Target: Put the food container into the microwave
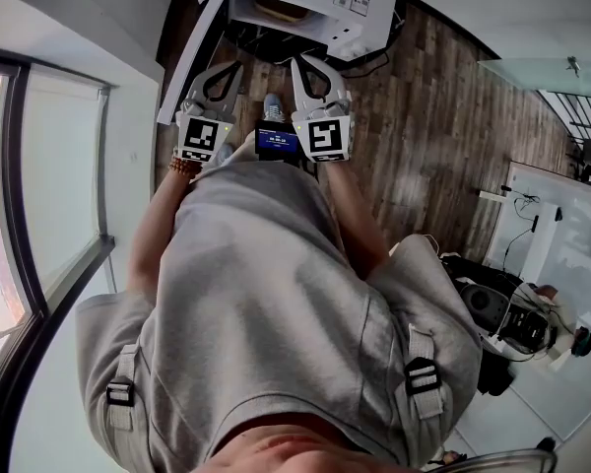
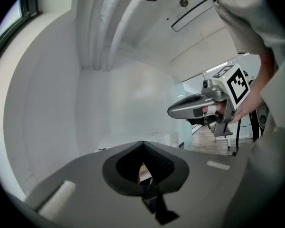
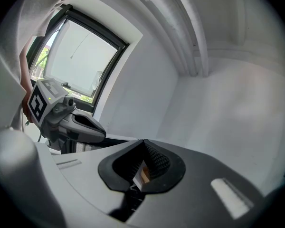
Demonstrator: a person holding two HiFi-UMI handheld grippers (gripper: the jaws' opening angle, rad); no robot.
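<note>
A white microwave [image 1: 315, 8] stands at the far edge of the brown wood floor [image 1: 443, 116]. A black cable [image 1: 374, 65] lies beside it.

Left gripper [image 1: 230, 65]: at 11 o'clock in the head view, pointing toward 12 o'clock. Jaws together, tips touching, nothing between them; marker cube faces the head camera.
Right gripper [image 1: 301, 61]: just beside it at 12 o'clock, parallel. Jaws likewise together and empty.
Left forearm [image 1: 156, 223], right forearm [image 1: 353, 210]: bare, extended forward from the torso.
</note>
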